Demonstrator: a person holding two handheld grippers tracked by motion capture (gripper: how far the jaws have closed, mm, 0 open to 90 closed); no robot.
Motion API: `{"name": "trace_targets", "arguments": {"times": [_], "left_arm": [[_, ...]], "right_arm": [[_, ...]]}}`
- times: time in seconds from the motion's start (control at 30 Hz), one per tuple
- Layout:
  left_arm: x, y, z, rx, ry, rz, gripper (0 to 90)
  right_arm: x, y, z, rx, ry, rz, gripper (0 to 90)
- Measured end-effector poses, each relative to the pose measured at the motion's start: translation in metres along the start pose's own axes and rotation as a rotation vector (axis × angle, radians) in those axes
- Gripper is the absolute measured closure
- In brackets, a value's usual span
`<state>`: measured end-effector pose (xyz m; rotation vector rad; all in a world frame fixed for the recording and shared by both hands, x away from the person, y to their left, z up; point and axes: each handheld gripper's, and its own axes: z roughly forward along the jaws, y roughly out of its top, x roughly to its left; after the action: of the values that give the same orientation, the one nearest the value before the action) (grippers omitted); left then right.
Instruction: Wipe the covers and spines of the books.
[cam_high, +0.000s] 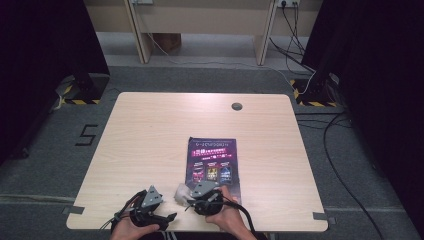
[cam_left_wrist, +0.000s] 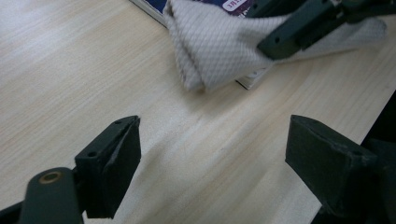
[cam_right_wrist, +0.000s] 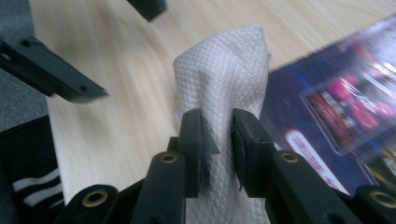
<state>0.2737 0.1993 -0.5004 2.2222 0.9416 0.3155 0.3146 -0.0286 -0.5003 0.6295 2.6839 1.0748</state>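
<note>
Right tongs (cam_right_wrist: 217, 140) sit closest to the lens, pinching a folded white cloth (cam_right_wrist: 224, 74) between both pads — solid grip, cloth poking up past the tips. From the high view the cloth (cam_high: 180, 192) hangs at the near edge of the desk (cam_high: 150, 135), right at the lower left corner of a purple booklet (cam_high: 212, 160). Left tongs (cam_left_wrist: 210, 158) are spread wide over bare wood, holding nothing, parked just beside the action. Looks to me like the wiping step is about to start or is mid-go — cloth is gripped and touching the booklet's corner. Next move probably calls for dragging the cloth across the cover with light downward pressure, maybe the left tongs pinning the booklet so it doesn't slide.
</note>
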Motion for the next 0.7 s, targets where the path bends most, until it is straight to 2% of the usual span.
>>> {"name": "trace_targets", "arguments": {"times": [0.23, 0.37, 0.57, 0.7], "left_arm": [[0.000, 0.000, 0.001, 0.003, 0.001, -0.004, 17.8], [0.000, 0.000, 0.001, 0.004, 0.000, -0.004, 17.8], [0.000, 0.000, 0.001, 0.005, 0.000, -0.005, 17.8], [0.001, 0.000, 0.001, 0.004, -0.001, -0.007, 17.8]], "right_arm": [[-0.021, -0.018, -0.019, 0.009, -0.057, 0.046, 74.7], [-0.035, -0.030, -0.030, 0.010, -0.116, 0.072, 74.8], [-0.056, -0.046, -0.045, 0.006, -0.178, 0.121, 74.8], [-0.060, -0.054, -0.052, 0.003, -0.201, 0.146, 74.8]]}}
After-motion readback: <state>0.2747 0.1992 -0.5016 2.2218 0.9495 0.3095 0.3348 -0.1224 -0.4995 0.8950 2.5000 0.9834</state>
